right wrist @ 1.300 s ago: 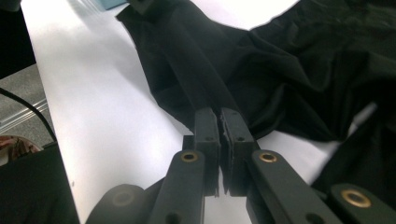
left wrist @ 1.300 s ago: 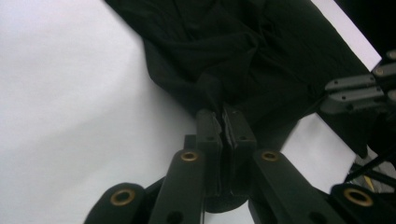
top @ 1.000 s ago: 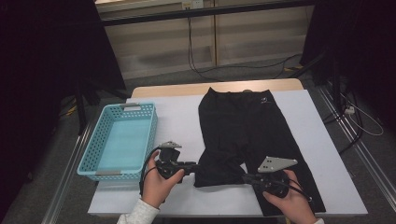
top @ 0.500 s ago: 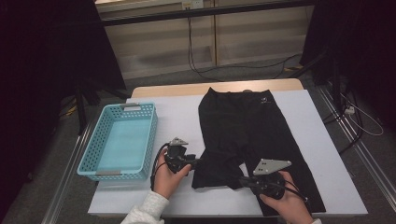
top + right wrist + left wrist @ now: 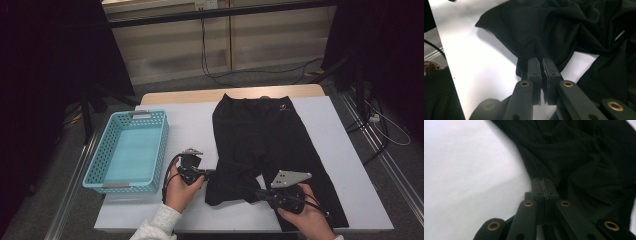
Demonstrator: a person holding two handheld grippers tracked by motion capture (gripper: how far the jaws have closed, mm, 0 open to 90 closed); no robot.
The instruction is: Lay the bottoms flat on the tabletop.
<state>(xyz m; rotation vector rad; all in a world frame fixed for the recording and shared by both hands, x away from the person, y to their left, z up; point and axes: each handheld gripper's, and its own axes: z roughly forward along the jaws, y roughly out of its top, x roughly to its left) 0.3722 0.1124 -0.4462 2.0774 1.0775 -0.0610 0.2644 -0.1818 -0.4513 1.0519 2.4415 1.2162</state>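
Observation:
Black shorts (image 5: 265,135) lie on the white table, waistband at the far side, with the left leg bunched up near the front. My left gripper (image 5: 215,172) has just closed its jaws on the left edge of that leg. In the left gripper view the gripper (image 5: 545,186) pinches the dark fabric (image 5: 579,152) where it meets the white surface. My right gripper (image 5: 251,190) is shut on the lower hem of the same leg. The right gripper view shows that gripper (image 5: 541,66) with its pads pressed on a gathered fold of cloth (image 5: 544,27).
A light blue perforated basket (image 5: 100,165) stands at the table's left with nothing inside. The white table top (image 5: 185,125) is bare between basket and shorts. Cables run across the floor behind the table.
My left gripper moved right to the shorts' left edge, sank a little and closed on the fabric. The right hand stayed put, still gripping the hem.

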